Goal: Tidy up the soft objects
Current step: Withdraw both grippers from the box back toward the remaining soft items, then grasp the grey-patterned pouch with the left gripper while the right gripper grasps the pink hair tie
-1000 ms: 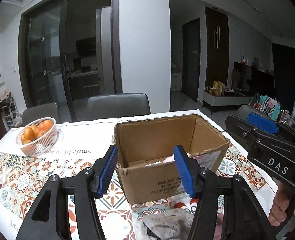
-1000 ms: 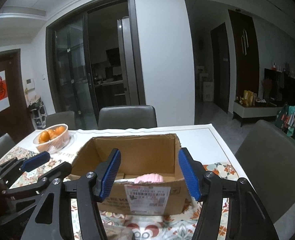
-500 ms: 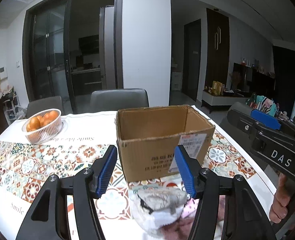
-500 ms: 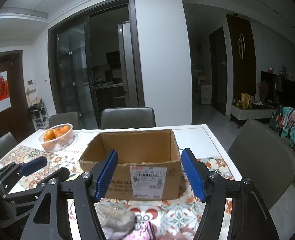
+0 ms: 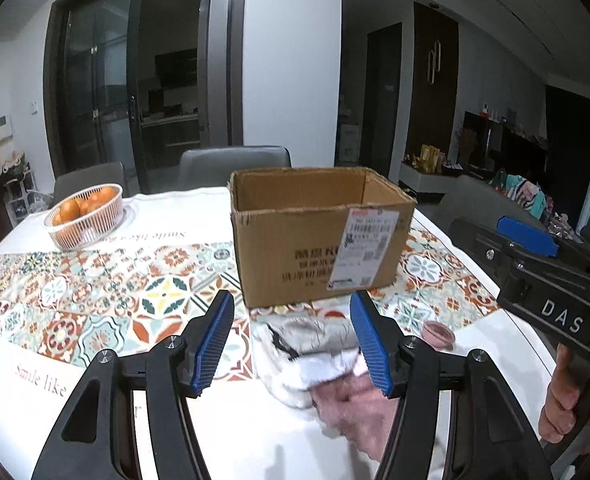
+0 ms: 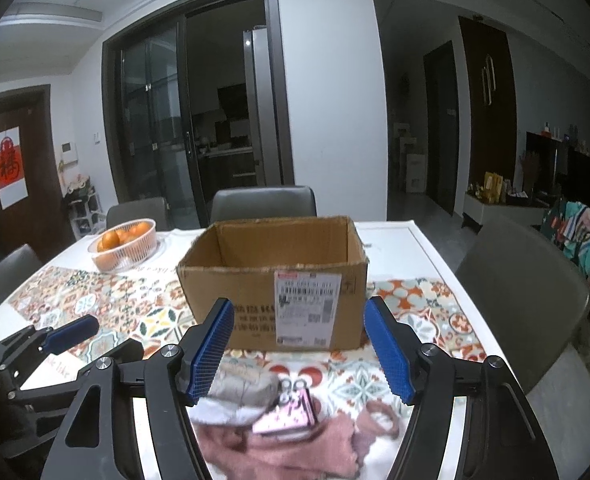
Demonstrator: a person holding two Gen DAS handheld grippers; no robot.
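Both grippers hung spread and empty above the near table edge: the left gripper (image 5: 293, 340) and right gripper (image 6: 299, 352) each framed the soft pile (image 6: 279, 436), grey-white cloth (image 5: 307, 344) atop pink fabric (image 5: 359, 412), just near of the cardboard box (image 6: 273, 276). The step looked like choosing a piece; next, descend, pinch one, lift it into the box.

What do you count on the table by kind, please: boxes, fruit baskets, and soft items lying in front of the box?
Cardboard box: 1
Basket of oranges: 1
Soft items: 3, namely a grey-white bundle, a pink garment and a small pink pouch
Total: 5
The soft pile is blurred, so more pieces may be hidden in it.
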